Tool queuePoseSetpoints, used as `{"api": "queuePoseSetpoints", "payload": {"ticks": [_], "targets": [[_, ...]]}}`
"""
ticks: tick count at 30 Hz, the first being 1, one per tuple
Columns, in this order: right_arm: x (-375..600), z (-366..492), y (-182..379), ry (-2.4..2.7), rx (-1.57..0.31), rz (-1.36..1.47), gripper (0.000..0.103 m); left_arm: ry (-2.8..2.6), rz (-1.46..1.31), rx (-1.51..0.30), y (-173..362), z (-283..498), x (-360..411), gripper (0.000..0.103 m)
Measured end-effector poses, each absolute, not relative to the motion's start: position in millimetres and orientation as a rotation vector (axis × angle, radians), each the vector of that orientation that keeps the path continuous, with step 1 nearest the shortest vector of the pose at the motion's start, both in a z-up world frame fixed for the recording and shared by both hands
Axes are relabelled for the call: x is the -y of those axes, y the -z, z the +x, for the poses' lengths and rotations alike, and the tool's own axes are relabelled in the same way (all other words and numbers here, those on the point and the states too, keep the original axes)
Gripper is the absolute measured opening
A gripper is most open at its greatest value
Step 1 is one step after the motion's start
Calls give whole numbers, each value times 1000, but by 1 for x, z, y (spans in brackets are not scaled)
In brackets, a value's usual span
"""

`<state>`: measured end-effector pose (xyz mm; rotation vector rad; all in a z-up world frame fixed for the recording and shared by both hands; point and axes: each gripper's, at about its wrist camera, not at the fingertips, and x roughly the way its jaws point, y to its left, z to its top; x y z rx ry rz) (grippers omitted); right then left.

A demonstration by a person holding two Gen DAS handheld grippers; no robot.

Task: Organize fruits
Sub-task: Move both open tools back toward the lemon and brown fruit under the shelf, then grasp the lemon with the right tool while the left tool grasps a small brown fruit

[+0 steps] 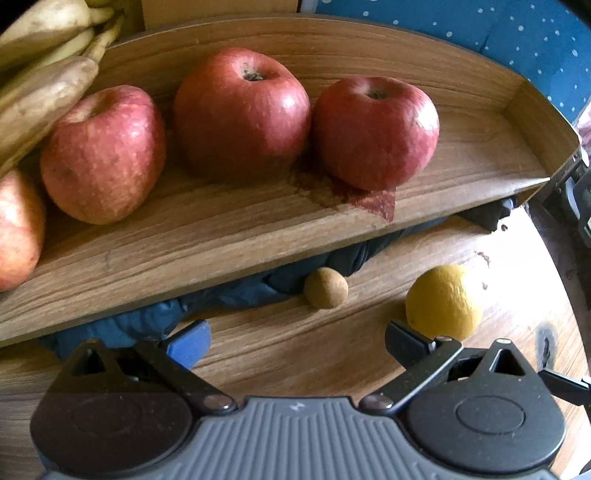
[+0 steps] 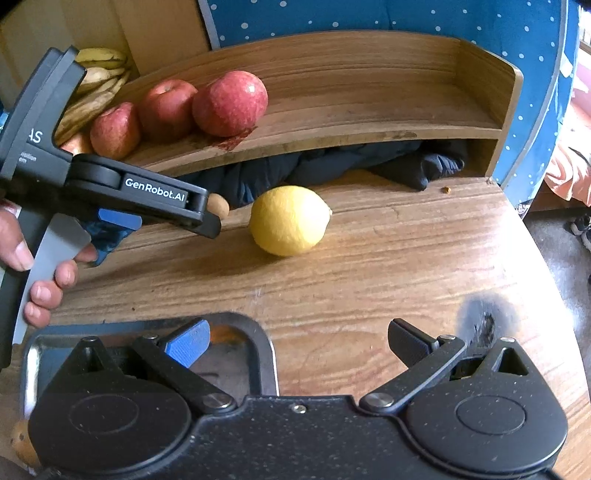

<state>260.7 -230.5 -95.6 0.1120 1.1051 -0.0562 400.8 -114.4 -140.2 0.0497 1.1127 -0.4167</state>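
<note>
Several red apples [image 1: 240,110] sit in a row on a wooden shelf [image 1: 221,236], with bananas [image 1: 44,85] at its left end. A yellow lemon [image 1: 443,301] and a small brown round fruit [image 1: 325,288] lie on the table below the shelf. My left gripper [image 1: 295,339] is open and empty, low over the table in front of the small fruit. My right gripper [image 2: 297,341] is open and empty, nearer the table's front. The right wrist view shows the lemon [image 2: 290,220], the apples [image 2: 229,103] and the left gripper [image 2: 173,216] beside the small fruit [image 2: 218,206].
A dark blue cloth [image 2: 351,162] is stuffed under the shelf. A metal tray [image 2: 240,354] lies on the table by my right gripper. The wooden table [image 2: 388,266] has a dark burn mark [image 2: 484,317] at the right. A blue dotted surface [image 2: 369,14] stands behind.
</note>
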Motion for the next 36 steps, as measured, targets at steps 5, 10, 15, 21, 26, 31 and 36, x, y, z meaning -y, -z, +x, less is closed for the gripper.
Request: {"api": "queuePoseSetpoints", "payload": {"ticks": [5,10,15,21,26,31,36], "targets": [[231,278,101,67,-1104,90,102,427,16,-1127,145,411,121,102],[230,295,106,65,-1106,73,102,430,-26,-1144,153,422,123,102],[227,309,114,53,-1113,48,102,442,-61,-1143,157,429,123,102],[221,319,119,46,-1106,14,102,438,-87,-1141,159,432,117,98],[219,324,121,43,-1096,4,102,442,-90,-1139,159,428,116,94],[216,330,122,38,-1085,-19,102,443,-113,-1131,155,424,116,88],[215,336,124,36,-1082,-60,102,451,-118,-1122,153,424,117,82]]}}
